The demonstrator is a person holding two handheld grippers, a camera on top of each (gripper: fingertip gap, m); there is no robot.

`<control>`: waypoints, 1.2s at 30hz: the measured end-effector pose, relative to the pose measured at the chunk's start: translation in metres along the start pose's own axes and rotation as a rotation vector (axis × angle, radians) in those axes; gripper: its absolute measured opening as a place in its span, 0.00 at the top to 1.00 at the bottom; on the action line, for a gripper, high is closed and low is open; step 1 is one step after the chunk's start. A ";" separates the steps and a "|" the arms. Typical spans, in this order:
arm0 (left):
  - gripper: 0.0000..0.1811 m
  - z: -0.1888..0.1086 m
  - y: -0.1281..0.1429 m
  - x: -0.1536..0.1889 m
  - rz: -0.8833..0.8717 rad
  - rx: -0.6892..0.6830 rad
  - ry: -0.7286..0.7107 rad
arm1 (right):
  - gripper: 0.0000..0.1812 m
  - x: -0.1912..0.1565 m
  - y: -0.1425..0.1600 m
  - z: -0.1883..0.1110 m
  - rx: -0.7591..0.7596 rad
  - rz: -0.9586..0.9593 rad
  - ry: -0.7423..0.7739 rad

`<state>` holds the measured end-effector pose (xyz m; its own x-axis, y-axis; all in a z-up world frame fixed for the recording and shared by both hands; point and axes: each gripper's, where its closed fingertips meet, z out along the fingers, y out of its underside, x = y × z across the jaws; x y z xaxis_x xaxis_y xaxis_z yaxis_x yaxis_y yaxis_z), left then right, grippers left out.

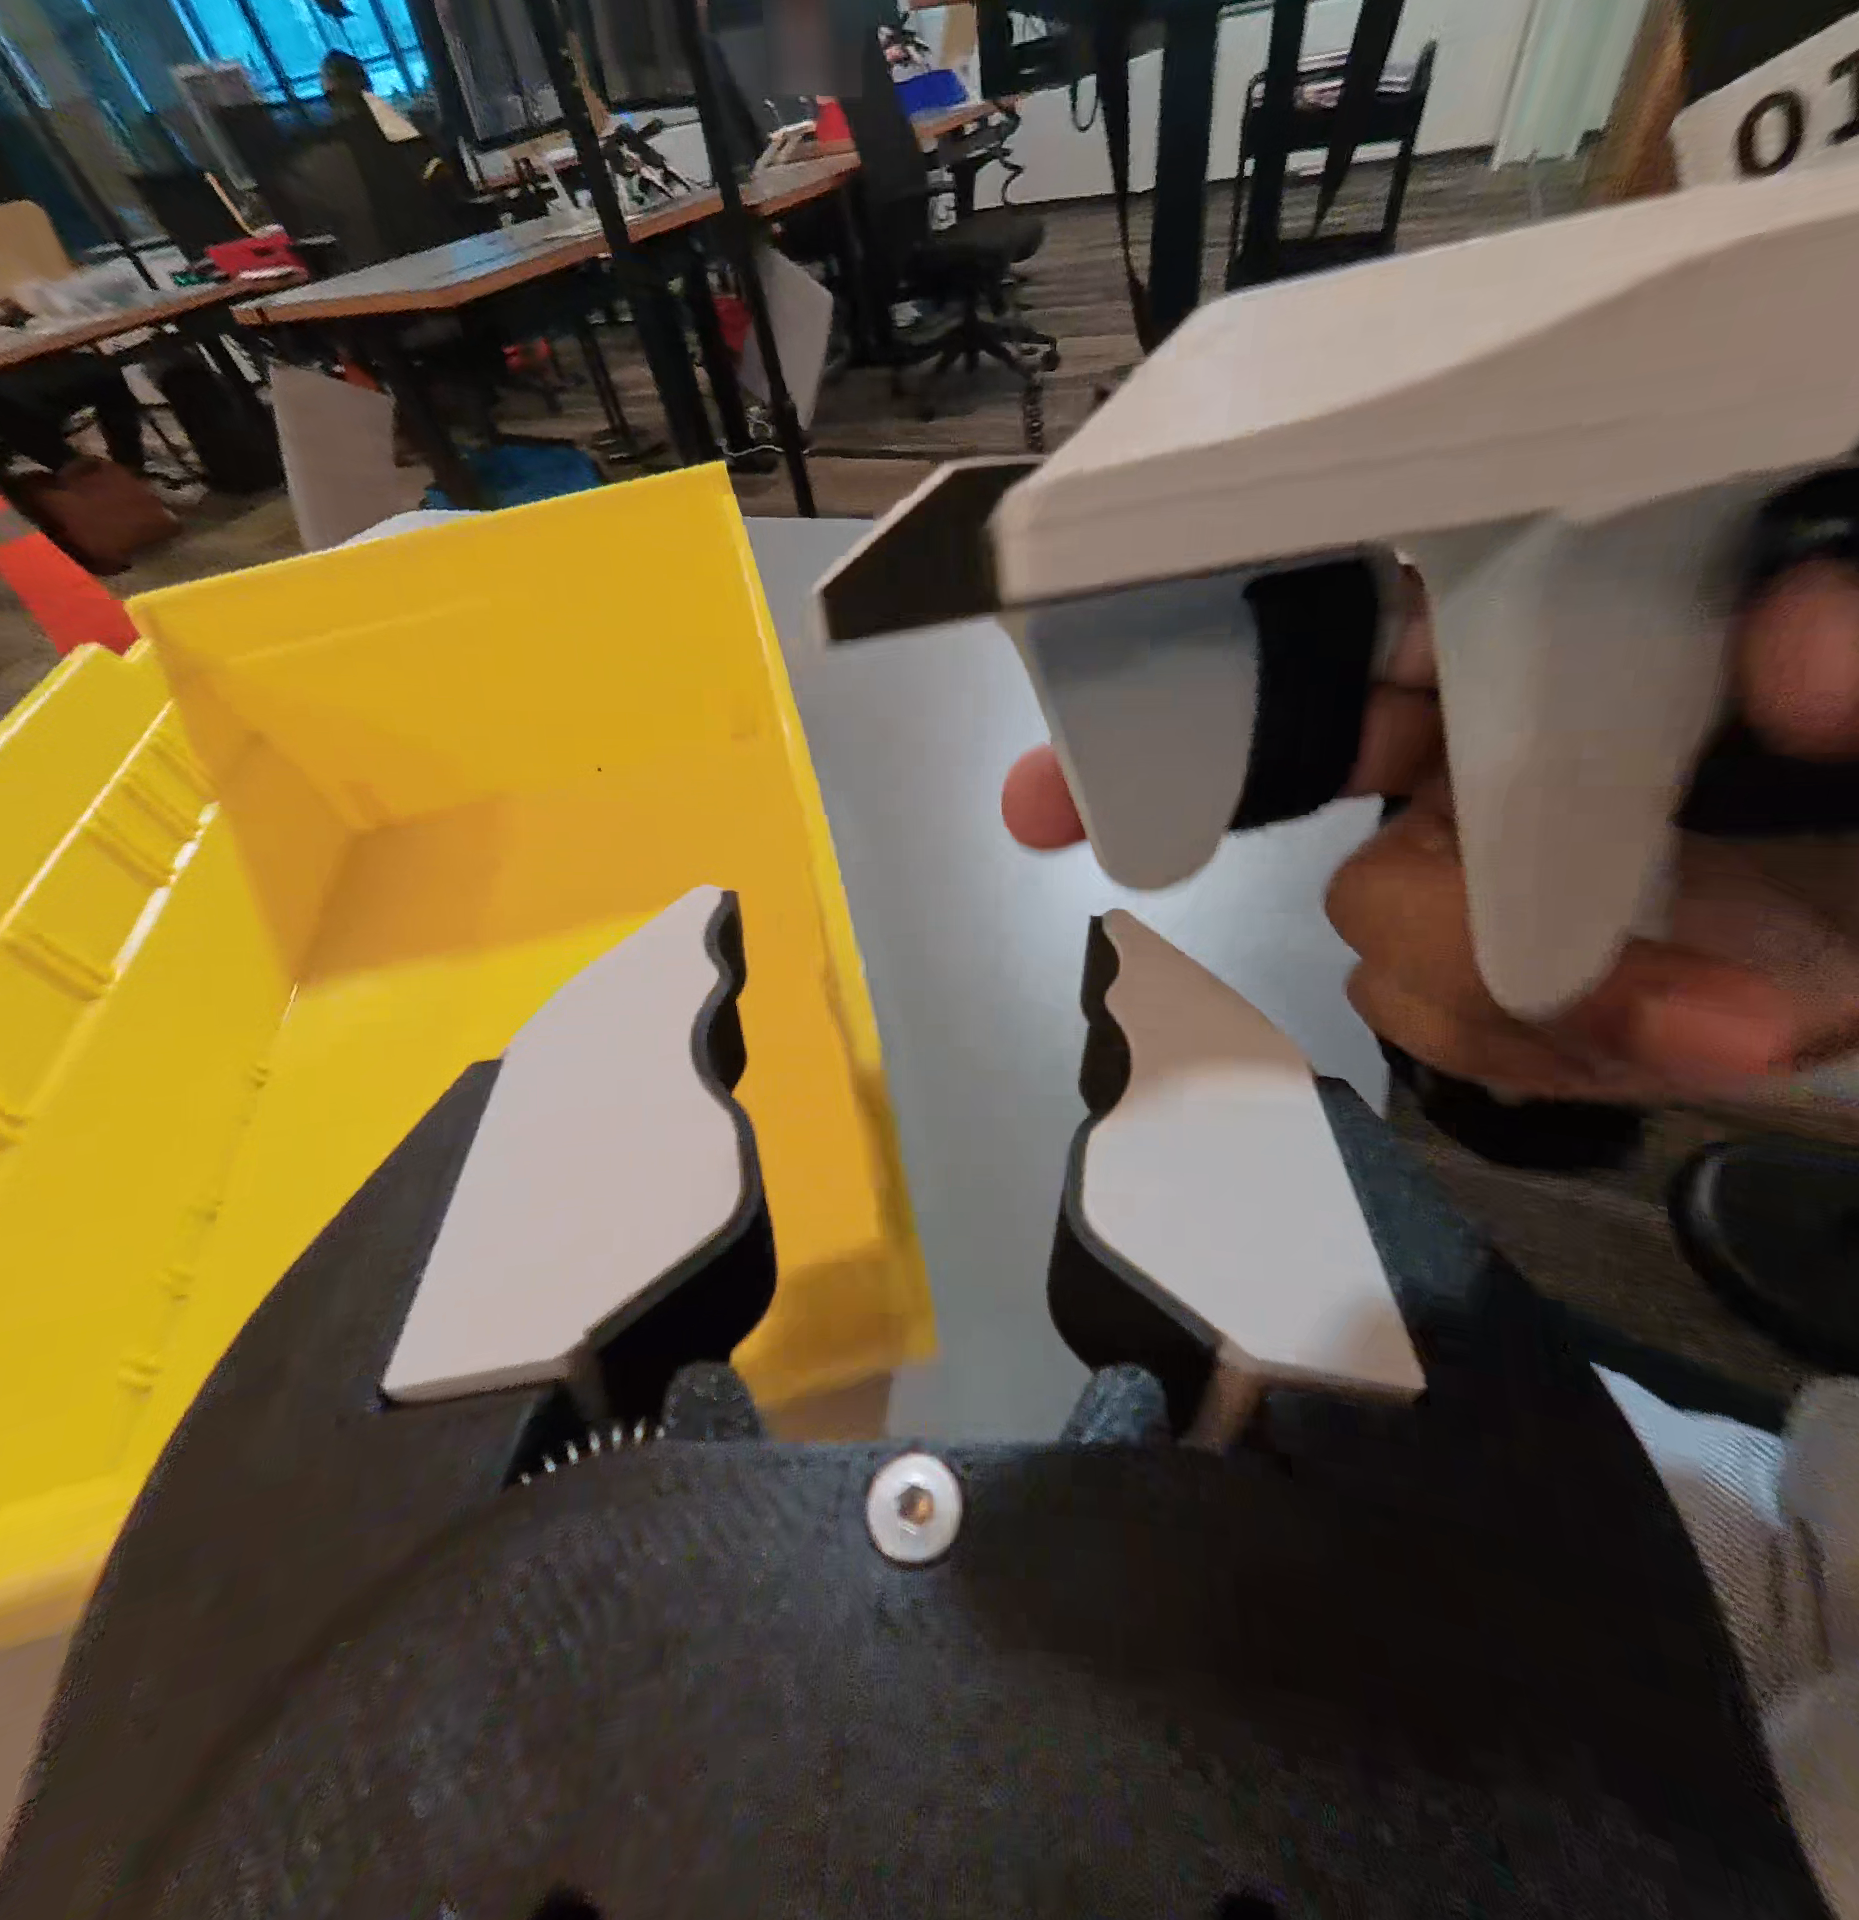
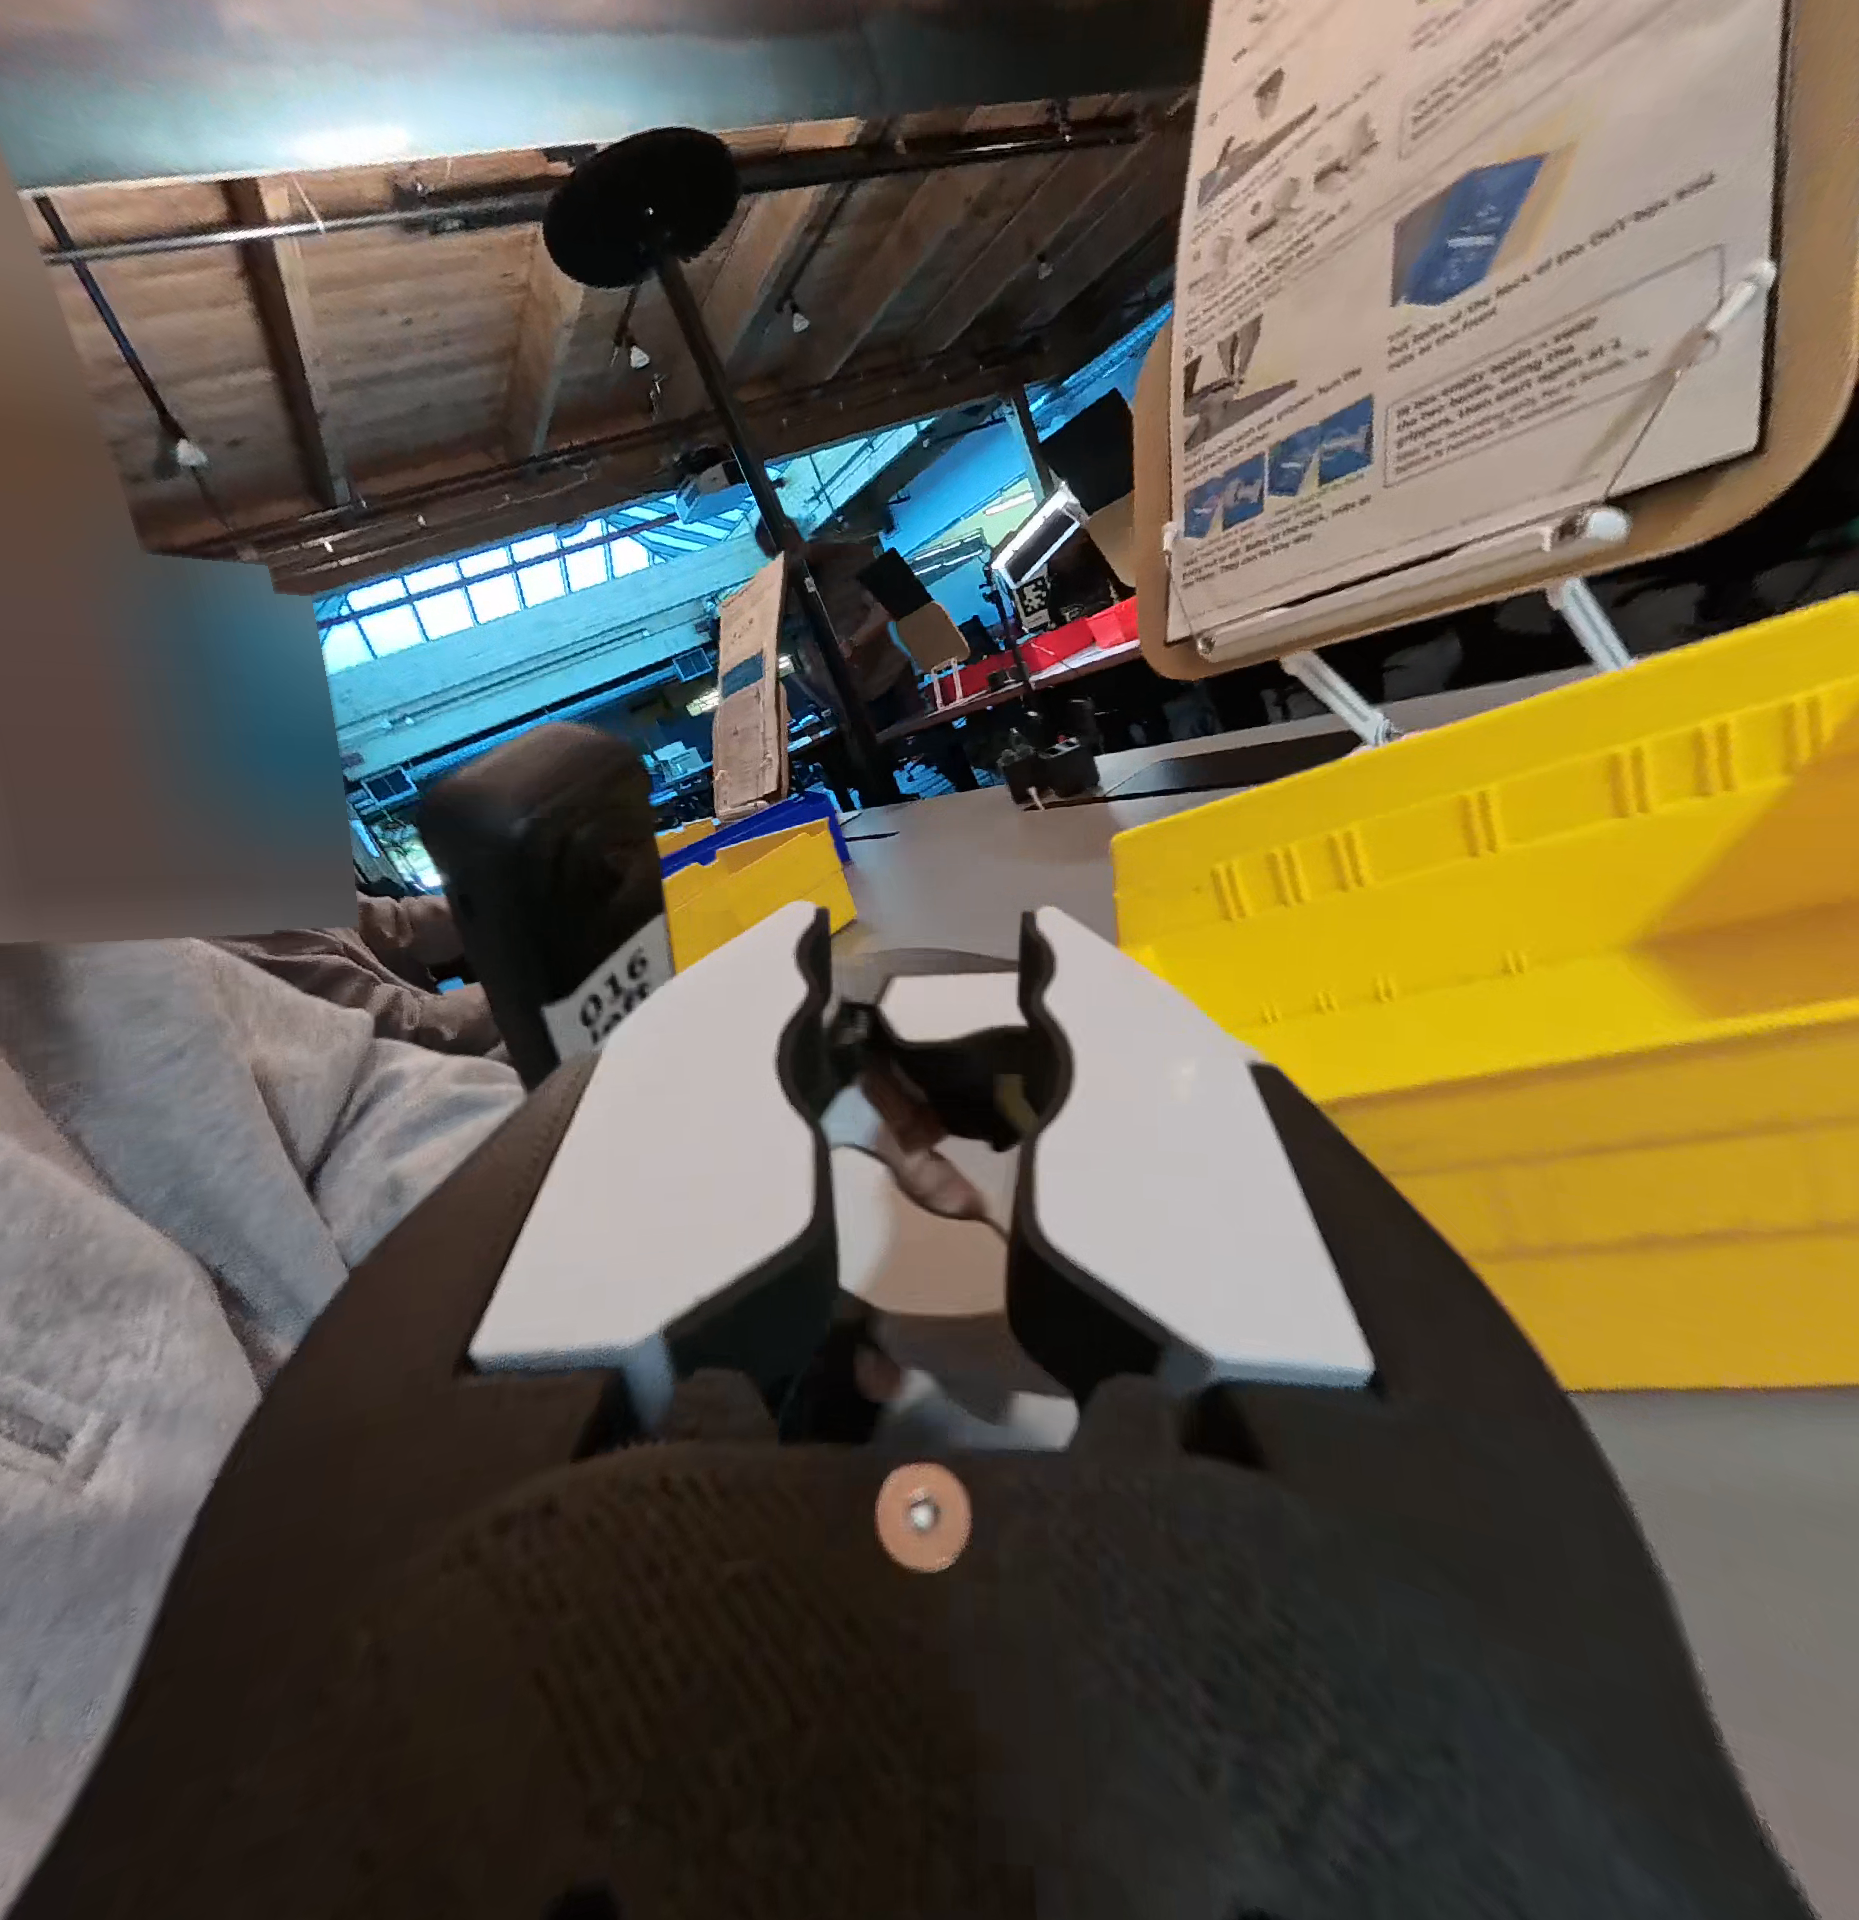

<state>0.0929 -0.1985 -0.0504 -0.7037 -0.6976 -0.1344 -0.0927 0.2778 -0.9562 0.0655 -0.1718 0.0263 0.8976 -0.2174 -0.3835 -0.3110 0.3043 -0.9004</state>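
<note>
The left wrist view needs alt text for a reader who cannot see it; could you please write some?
The left gripper hangs open and empty above a grey table, its left finger over an empty yellow bin. To the right, a hand holds the other grey gripper above the table.

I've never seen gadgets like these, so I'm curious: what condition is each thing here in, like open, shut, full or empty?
Left gripper: open, holding nothing, above the yellow bin's right wall.
Right gripper: open with a narrower gap, nothing between its fingers.
Yellow bin: upright on the grey table, empty where visible.
Clipboard: propped upright, a printed sheet clipped on.
</note>
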 end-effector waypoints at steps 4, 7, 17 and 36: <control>0.64 -0.061 0.012 -0.024 -0.093 0.021 -0.047 | 0.60 0.023 -0.003 -0.002 0.009 -0.168 0.203; 0.65 -0.109 0.040 -0.061 -0.145 0.004 -0.214 | 0.48 0.055 -0.003 -0.006 -0.006 -0.258 0.428; 0.77 -0.159 0.060 -0.085 -0.216 -0.006 -0.276 | 0.43 0.082 0.055 0.030 -0.338 -0.579 0.640; 0.77 -0.154 0.067 -0.075 -0.326 -0.014 -0.223 | 0.52 0.144 0.013 -0.056 -0.320 -0.302 0.785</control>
<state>0.0311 -0.0258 -0.0646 -0.4657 -0.8767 0.1206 -0.2965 0.0262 -0.9547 0.1733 -0.2507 -0.0524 0.5195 -0.8533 -0.0453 -0.2740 -0.1161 -0.9547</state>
